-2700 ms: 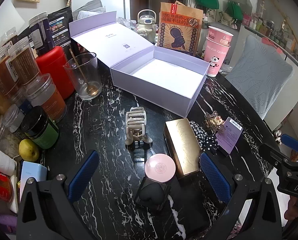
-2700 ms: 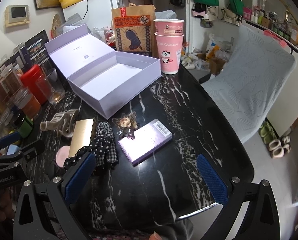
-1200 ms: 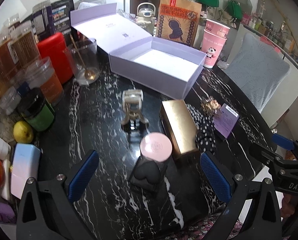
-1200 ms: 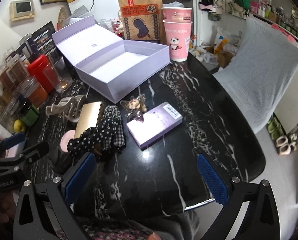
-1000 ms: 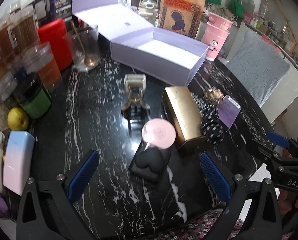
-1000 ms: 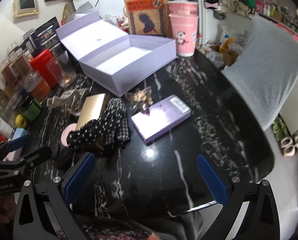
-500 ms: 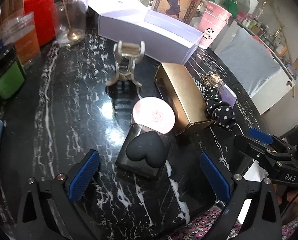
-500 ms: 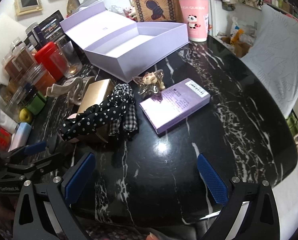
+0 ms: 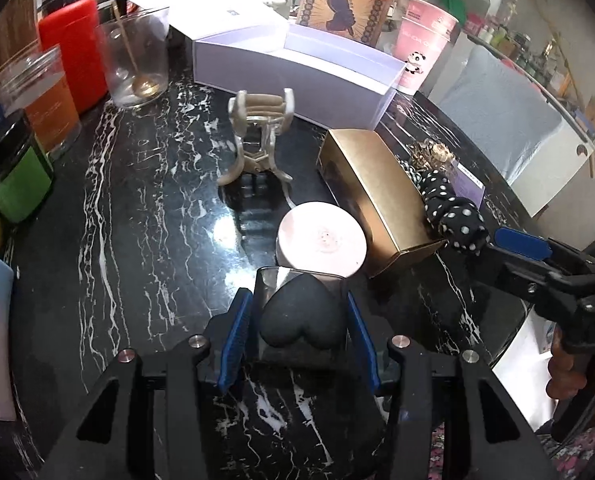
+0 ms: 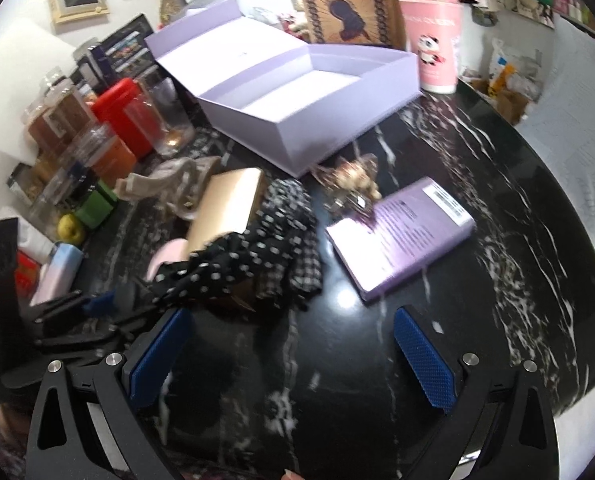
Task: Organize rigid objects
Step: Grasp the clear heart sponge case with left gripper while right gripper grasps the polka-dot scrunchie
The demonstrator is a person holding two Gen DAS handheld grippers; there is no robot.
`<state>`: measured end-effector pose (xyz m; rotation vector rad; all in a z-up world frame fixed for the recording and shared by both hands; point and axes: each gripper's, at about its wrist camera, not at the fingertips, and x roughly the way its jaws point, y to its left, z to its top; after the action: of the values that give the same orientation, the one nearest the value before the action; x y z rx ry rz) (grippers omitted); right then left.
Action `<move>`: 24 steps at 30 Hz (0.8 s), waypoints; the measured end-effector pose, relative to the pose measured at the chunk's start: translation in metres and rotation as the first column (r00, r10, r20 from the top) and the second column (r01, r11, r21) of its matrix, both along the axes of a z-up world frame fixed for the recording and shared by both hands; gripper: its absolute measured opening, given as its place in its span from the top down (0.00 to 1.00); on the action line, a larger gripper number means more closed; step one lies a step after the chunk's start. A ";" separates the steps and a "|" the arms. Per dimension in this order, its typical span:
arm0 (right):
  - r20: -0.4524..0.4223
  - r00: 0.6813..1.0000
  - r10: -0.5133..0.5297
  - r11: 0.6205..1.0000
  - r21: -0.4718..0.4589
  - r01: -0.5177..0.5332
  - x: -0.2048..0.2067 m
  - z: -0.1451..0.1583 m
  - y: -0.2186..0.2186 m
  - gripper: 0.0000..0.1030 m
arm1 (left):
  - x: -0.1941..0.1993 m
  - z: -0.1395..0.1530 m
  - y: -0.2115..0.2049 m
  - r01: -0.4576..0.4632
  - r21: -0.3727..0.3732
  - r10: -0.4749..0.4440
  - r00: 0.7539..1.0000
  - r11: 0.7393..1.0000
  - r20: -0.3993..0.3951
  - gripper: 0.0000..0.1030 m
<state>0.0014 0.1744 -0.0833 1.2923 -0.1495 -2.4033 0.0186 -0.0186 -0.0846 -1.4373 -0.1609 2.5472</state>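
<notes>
A clear case holding a black heart-shaped sponge [image 9: 299, 320] stands on the black marble table [image 9: 145, 240], between the blue pads of my left gripper [image 9: 297, 308]. Its jaws are closing, and both pads touch the case's sides. Just behind it lie a pink round compact [image 9: 321, 240], a gold box [image 9: 377, 192] and a beige claw clip [image 9: 257, 136]. The open lilac box [image 10: 297, 120] sits further back. My right gripper [image 10: 293, 352] hangs open over bare table, near a polka-dot scrunchie [image 10: 257, 252] and a flat purple box [image 10: 401, 232].
Jars, a red canister [image 9: 73, 52] and a glass with a spoon [image 9: 137, 60] crowd the left edge. Pink cups [image 10: 433, 40] and a paper bag [image 10: 345, 0] stand behind the lilac box. A small ornament [image 10: 353, 180] lies by the purple box. The table edge curves off at right.
My left gripper came down over the sponge case and its wide jaws closed in on the case's sides. My right gripper moved closer to the scrunchie and purple box, still open.
</notes>
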 end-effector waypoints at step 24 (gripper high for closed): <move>0.001 0.996 0.090 0.979 -0.182 -0.088 -0.024 0.003 -0.032 0.16 | -0.005 0.008 -0.025 -0.078 0.009 0.078 0.996 0.997 -0.043 0.55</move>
<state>-0.0222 0.1421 -0.0802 1.2010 -0.2997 -2.2509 0.0131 -0.0439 -0.0767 -1.3981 -0.2238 2.6347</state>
